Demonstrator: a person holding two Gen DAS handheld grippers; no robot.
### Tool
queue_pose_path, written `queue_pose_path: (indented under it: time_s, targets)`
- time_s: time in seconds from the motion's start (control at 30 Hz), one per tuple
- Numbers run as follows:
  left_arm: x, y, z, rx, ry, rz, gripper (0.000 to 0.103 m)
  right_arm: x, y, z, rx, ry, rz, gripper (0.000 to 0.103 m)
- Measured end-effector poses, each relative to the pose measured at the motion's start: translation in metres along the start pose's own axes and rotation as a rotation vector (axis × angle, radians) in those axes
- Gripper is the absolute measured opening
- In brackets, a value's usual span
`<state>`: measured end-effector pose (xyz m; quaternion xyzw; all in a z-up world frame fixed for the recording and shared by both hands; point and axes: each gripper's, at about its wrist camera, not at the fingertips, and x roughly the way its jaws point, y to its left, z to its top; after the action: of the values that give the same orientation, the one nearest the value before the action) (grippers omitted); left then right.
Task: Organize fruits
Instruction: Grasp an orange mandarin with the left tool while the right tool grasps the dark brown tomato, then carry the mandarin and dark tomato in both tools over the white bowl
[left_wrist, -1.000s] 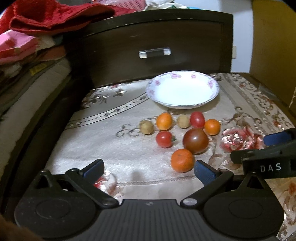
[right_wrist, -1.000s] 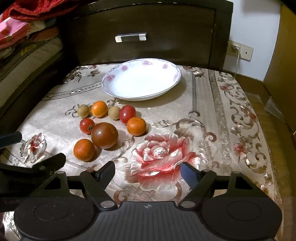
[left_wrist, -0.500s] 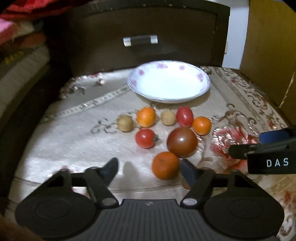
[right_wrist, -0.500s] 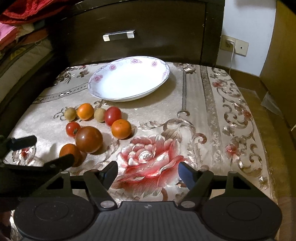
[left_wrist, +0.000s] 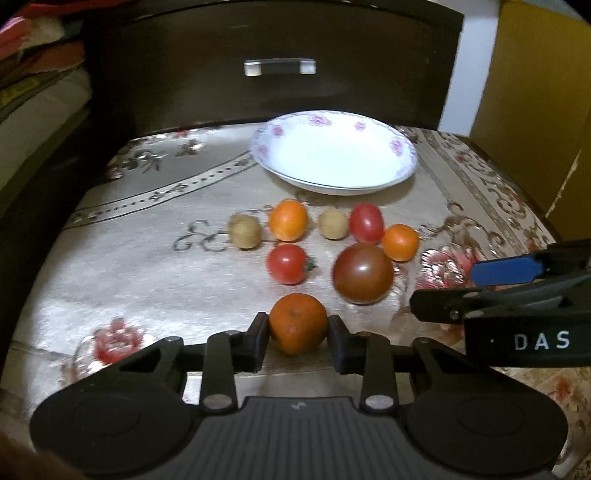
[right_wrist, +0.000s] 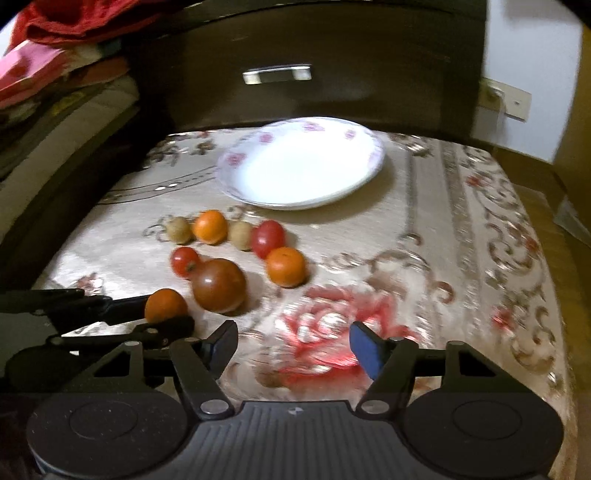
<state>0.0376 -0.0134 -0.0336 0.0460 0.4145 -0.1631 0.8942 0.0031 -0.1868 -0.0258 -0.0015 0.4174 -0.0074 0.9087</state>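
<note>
Nearest orange (left_wrist: 298, 322) on the floral cloth (left_wrist: 147, 258), clamped between the pads of the left gripper (left_wrist: 298, 338), whose jaws have just been closing. Ahead of it: dark tomato (left_wrist: 362, 272), remaining fruit, white plate (left_wrist: 406, 162). Right gripper (right_wrist: 293, 345) alongside, jaws apart over bare cloth, just been narrowing.

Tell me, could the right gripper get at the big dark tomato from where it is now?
Probably yes. The right gripper is open with nothing between its jaws, and the dark tomato sits ahead to its left with bare cloth between. The left gripper, shut on an orange beside it, crowds that side.
</note>
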Motion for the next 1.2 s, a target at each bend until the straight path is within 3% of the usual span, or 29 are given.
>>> queue_pose_path:
  time_s: [0.47, 0.67, 1.2]
  targets:
    - [-0.001, 0.016, -0.007, -0.002, 0.017, 0.032, 0.04, 0.037, 0.032, 0.015, -0.091, 0.021, 0.122, 0.054]
    - [0.001, 0.016, -0.006, 0.0, 0.012, 0.027, 0.04, 0.043, 0.032, 0.019, -0.094, 0.033, 0.116, 0.039]
    - [-0.004, 0.012, 0.014, -0.012, -0.008, 0.002, 0.039, 0.027, 0.017, 0.015, -0.027, 0.07, 0.118, 0.038]
